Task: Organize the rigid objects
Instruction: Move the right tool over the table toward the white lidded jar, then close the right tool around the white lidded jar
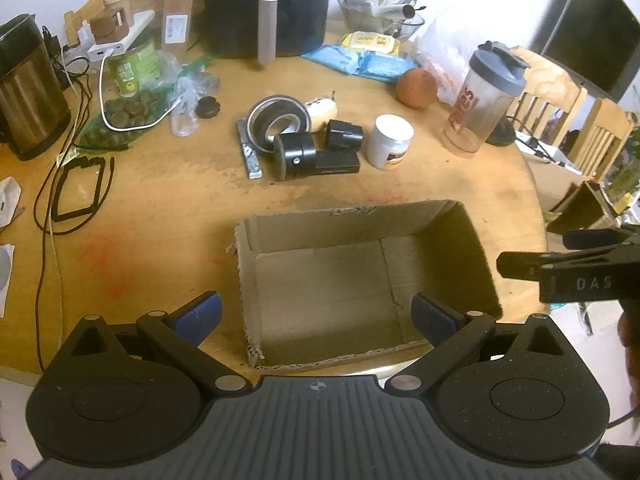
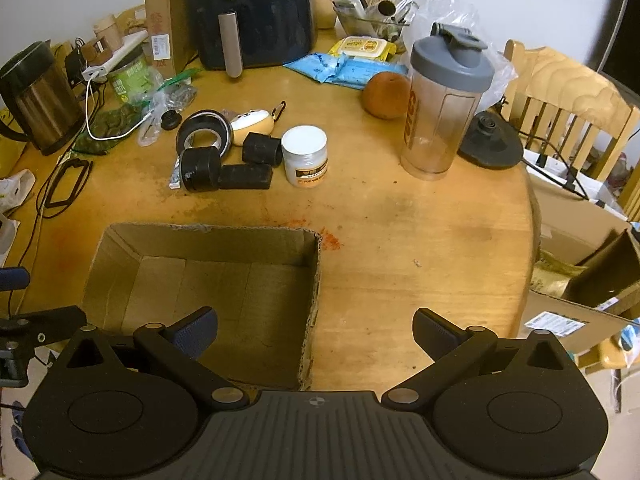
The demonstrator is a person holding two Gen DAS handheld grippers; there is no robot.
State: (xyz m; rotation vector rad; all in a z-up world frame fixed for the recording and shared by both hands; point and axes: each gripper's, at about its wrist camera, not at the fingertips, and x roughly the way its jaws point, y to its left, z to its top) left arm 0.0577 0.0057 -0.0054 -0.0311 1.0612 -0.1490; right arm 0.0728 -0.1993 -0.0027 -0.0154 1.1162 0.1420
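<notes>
- Rigid objects sat clustered mid-table in the left wrist view: a black ring-shaped bearing (image 1: 279, 120), a black cylindrical part (image 1: 295, 156), a flat black rectangular block (image 1: 337, 163), a small black boxy piece (image 1: 345, 135), a white-lidded plastic jar (image 1: 391, 142) and a grey metal bar (image 1: 249, 152).
- Nearer the camera, an open brown cardboard box (image 1: 472, 248) lay on the round wooden table (image 1: 160, 216), nothing inside it, well apart from the cluster.
- Left gripper (image 1: 316, 316) hovered over the box's near edge, blue-padded fingers (image 1: 204, 314) spread wide, holding nothing.
- At the right edge, part of the other black tool showed beside the box.
- Over to the right wrist view: the same cluster sat beyond the box (image 2: 120, 248), with the white jar (image 2: 305, 156) just right of the flat block (image 2: 246, 176) and the bearing (image 2: 205, 130) behind the cylinder (image 2: 199, 169).
- A clear shaker bottle with a grey lid (image 2: 444, 108) stood upright to the right, an orange round fruit (image 2: 386, 95) near it.
- Right gripper (image 2: 316, 328) hung above the box's right wall and bare wood, fingers (image 2: 430, 330) wide apart and empty.
</notes>
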